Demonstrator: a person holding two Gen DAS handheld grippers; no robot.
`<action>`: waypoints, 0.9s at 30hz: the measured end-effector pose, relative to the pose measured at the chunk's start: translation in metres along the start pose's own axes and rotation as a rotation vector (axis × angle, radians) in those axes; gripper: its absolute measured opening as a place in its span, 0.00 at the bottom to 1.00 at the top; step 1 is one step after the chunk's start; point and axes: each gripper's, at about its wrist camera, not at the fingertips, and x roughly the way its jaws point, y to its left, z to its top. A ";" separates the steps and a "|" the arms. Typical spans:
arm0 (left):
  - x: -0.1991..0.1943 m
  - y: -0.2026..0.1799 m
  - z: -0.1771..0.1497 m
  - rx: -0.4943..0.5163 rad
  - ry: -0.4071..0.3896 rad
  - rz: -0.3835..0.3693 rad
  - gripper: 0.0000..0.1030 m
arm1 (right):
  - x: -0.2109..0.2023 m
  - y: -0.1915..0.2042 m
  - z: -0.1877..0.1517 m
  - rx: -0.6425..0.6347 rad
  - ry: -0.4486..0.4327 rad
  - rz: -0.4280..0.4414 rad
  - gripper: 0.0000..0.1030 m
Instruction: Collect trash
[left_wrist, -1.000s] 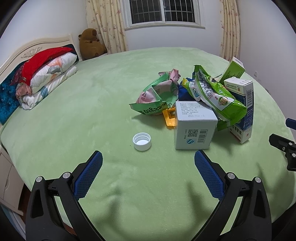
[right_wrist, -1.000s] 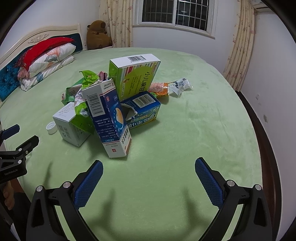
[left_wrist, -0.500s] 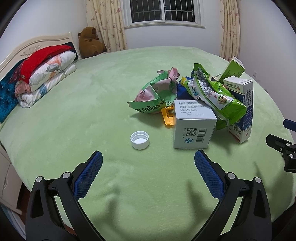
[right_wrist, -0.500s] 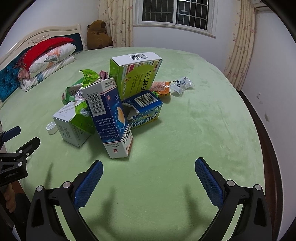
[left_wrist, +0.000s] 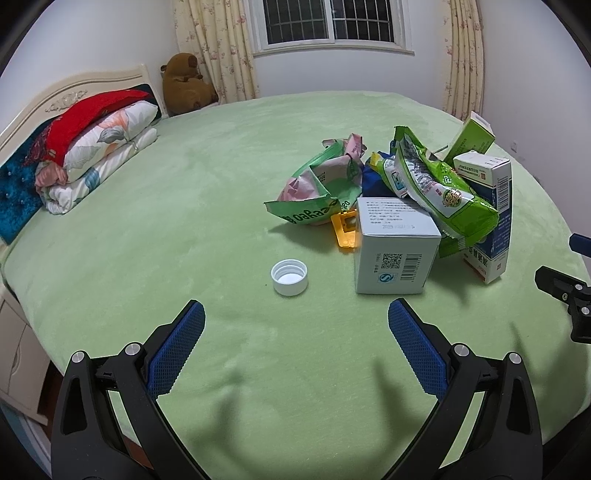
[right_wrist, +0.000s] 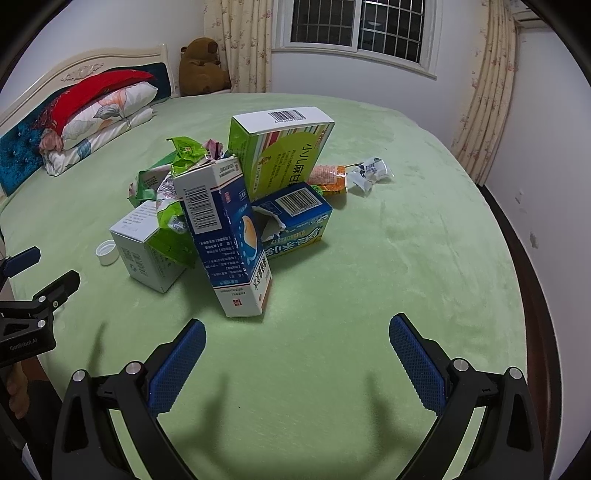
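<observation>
A heap of trash lies on the green bed (left_wrist: 184, 221). In the left wrist view I see a white bottle cap (left_wrist: 289, 277), a white box (left_wrist: 397, 245), a green snack bag (left_wrist: 439, 184) and a torn green wrapper (left_wrist: 317, 192). My left gripper (left_wrist: 295, 315) is open just short of the cap, nothing between its fingers. In the right wrist view a tall blue carton (right_wrist: 229, 236) leans against a green box (right_wrist: 280, 151) and a torn blue box (right_wrist: 295, 218). My right gripper (right_wrist: 297, 332) is open, empty, a little short of the blue carton.
Folded quilts and a red pillow (left_wrist: 92, 147) are stacked at the headboard, and a brown plush toy (left_wrist: 186, 85) sits in the corner. A crumpled clear wrapper (right_wrist: 371, 173) and an orange packet (right_wrist: 327, 177) lie behind the heap. The bed's right edge (right_wrist: 517, 258) drops to dark floor.
Both grippers have drifted slightly forward toward the heap; the cap and boxes sit a bit nearer in view. Both stay open and nothing was picked up.
</observation>
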 end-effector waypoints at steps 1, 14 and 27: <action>0.000 0.000 0.000 -0.003 0.001 -0.002 0.95 | 0.000 0.001 0.000 -0.001 0.001 0.001 0.95; 0.002 0.005 -0.001 -0.017 0.011 -0.005 0.95 | 0.002 0.004 0.000 -0.005 0.002 0.005 0.95; 0.001 0.006 0.001 -0.024 0.009 -0.005 0.95 | 0.004 0.007 0.001 -0.011 0.005 0.011 0.95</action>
